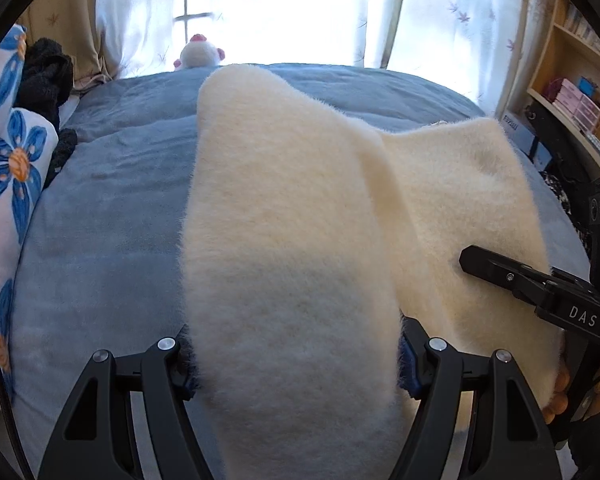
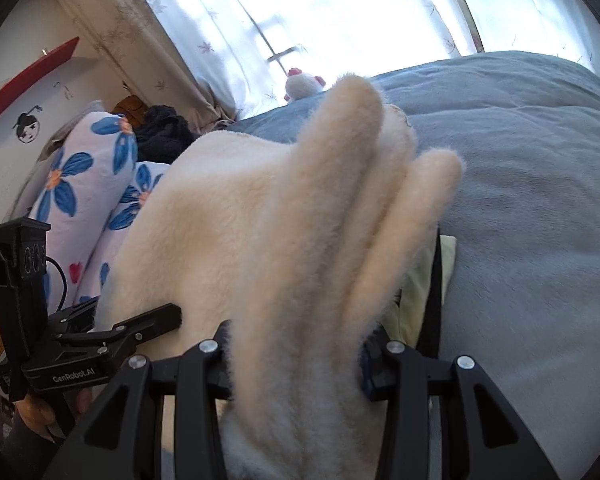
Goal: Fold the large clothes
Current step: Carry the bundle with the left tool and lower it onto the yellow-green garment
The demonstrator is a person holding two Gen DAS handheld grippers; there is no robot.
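Bed (image 1: pixel 100 208): covered in a blue-grey quilt, running back to a bright curtained window (image 1: pixel 284 8).

Cream fleece garment (image 1: pixel 292 264): large and fluffy, lay across the middle of the bed, with its near edges lifted off the quilt. Seen from the right wrist, it was bunched into several thick folds (image 2: pixel 340 208).

Floral pillows (image 1: pixel 12 168): white with blue flowers, stacked along the left edge of the bed. A dark knitted item (image 1: pixel 48 76) lay above them.

Bookshelf (image 1: pixel 572 92): pale wood, beyond the bed's right side, holding boxes and books.

Left gripper (image 1: pixel 296 356): clamped on a broad fold of the garment, which filled the gap between its fingers.

Right gripper (image 2: pixel 296 364): closed on the bunched folds at the garment's right side.

Plush toy (image 1: pixel 198 54): white with pink trim, stood at the far edge of the bed beneath the window.
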